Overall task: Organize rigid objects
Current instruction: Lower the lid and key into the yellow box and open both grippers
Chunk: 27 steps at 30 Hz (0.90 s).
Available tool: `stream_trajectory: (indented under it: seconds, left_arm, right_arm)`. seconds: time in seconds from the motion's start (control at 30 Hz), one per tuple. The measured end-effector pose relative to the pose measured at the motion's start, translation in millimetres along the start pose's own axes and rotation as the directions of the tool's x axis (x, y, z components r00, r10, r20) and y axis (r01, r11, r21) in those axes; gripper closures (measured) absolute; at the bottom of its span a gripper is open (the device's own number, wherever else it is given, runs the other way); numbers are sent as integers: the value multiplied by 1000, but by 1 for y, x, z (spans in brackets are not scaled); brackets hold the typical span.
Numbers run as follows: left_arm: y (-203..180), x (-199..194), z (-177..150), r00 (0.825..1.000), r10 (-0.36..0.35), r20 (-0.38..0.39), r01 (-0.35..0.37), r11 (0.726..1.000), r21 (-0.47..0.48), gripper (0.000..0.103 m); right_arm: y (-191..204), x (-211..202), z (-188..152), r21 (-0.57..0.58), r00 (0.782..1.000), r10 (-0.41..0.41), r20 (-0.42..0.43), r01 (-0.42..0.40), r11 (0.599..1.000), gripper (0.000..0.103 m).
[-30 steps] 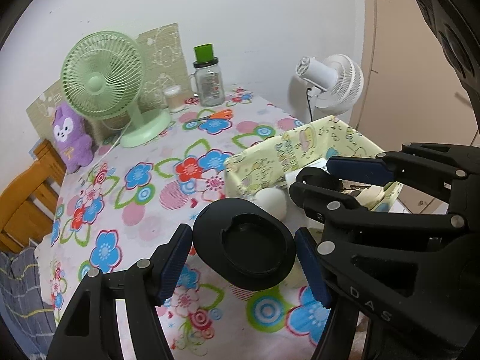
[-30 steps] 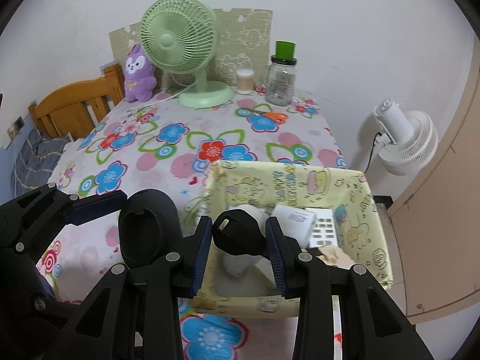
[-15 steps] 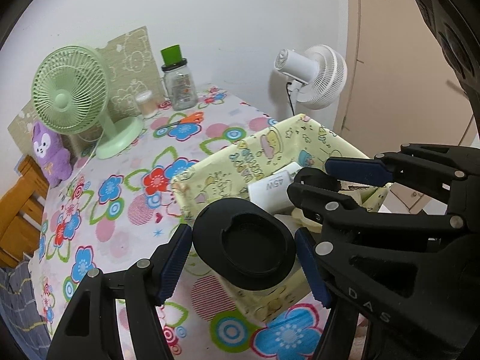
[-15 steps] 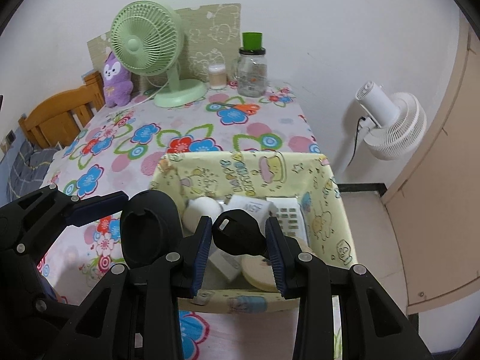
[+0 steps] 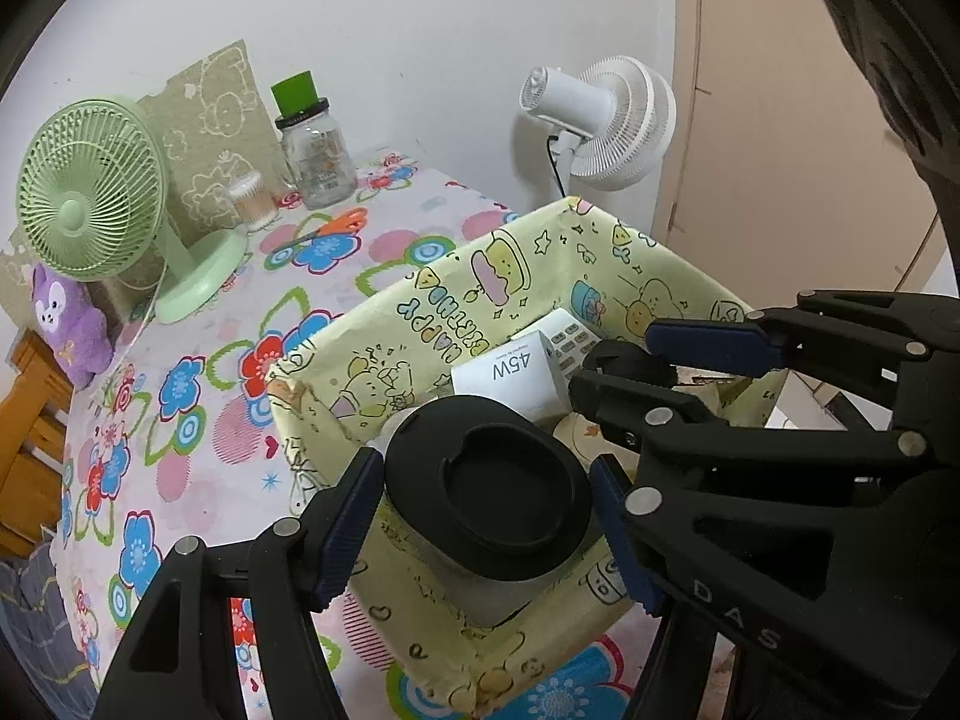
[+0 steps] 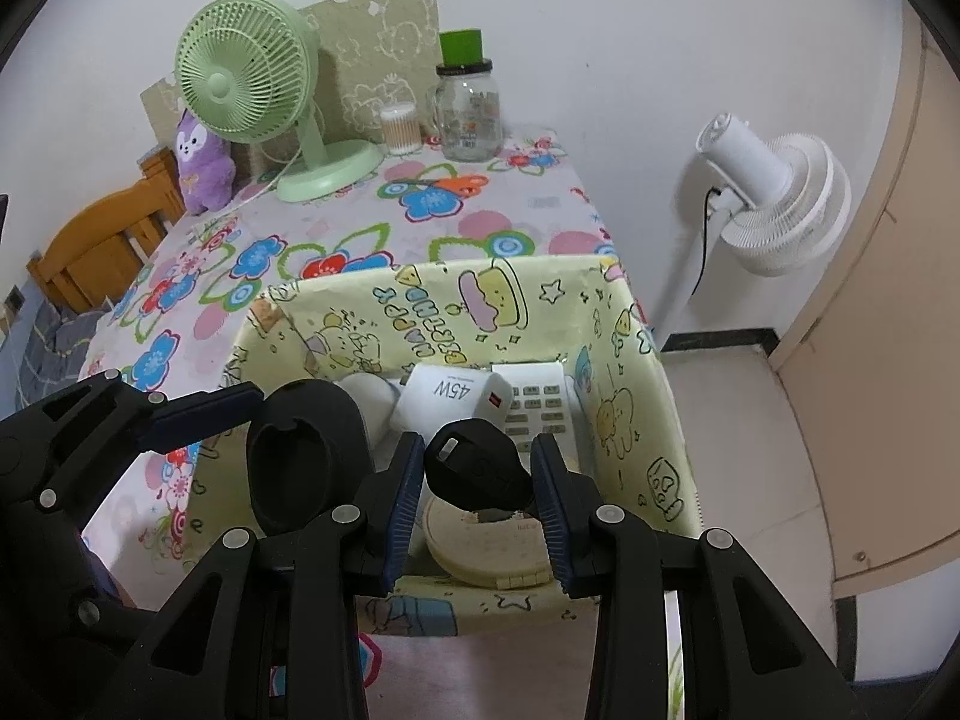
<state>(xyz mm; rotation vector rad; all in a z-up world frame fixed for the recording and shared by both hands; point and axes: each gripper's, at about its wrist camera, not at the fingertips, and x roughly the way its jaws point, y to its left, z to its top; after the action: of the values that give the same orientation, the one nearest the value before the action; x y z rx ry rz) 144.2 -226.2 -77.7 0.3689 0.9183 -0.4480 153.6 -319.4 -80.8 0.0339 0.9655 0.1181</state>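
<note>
- A wooden chair back (image 6: pixel 96 246) is seen at nine o'clock, at the table's left edge, with one purple plush toy (image 6: pixel 201 163) just past it.
- One green desk fan (image 6: pixel 252 90) is stood at eleven o'clock on the flowered tablecloth (image 6: pixel 360 228), before a beige patterned board (image 6: pixel 384 30).
- One small tub of cotton swabs (image 6: pixel 401 129) and one glass jar with a green cap (image 6: pixel 468 102) are placed at twelve o'clock, just beside each other; orange-handled scissors (image 6: pixel 444 183) are laid in front of them.
- The left gripper (image 5: pixel 486 534) is held closed on a black oval dish (image 5: pixel 489 504), pinched between both blue pads above the near-left corner of the box.
- The yellow cartoon-print box (image 6: pixel 432 294) is set at the table's near-right end; inside it are counted one white charger marked 45W (image 6: pixel 453 396), one white keypad device (image 6: pixel 540 402), one white rounded object (image 6: pixel 369 396) and one cream round compact (image 6: pixel 486 546).
- The right gripper (image 6: pixel 477 498) is clamped tight on a small black plug-like object (image 6: pixel 477 468), which is held over the box, above the compact and partly in front of it.
- One white floor fan (image 6: pixel 774 198) is stood at two o'clock, off the table, by the beige door (image 6: pixel 900 300).
</note>
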Motion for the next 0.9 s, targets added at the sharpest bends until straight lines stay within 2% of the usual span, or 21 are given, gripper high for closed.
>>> stream_trajectory:
  seconds: [0.27, 0.4, 0.53, 0.6, 0.7, 0.8, 0.9]
  left_arm:
    - [-1, 12, 5, 1000, -1, -15, 2, 1000, 10, 31]
    - [0, 18, 9, 1000, -2, -27, 2, 1000, 5, 31]
    - [-2, 24, 13, 999, -13, -33, 13, 1000, 3, 31]
    - [-5, 27, 15, 999, -23, -35, 23, 1000, 2, 31]
    - [-7, 31, 19, 999, -36, -37, 36, 999, 1, 30]
    - [-7, 36, 21, 997, -52, -52, 52, 999, -16, 30]
    - [-4, 39, 22, 996, -53, -77, 49, 997, -51, 25]
  right_arm:
    - [-11, 17, 1, 35, 999, 19, -32, -17, 999, 64]
    - [-12, 12, 4, 25, 1000, 11, -7, -10, 1000, 63]
    - [-16, 3, 6, 16, 999, -34, 28, 34, 999, 62]
    - [-21, 2, 6, 19, 998, -52, 35, 51, 998, 57]
    - [-27, 2, 5, 32, 997, -73, 37, 72, 997, 55]
    - [-34, 4, 4, 51, 998, -63, 30, 61, 997, 55]
    - [-33, 4, 3, 46, 997, -64, 35, 62, 997, 54]
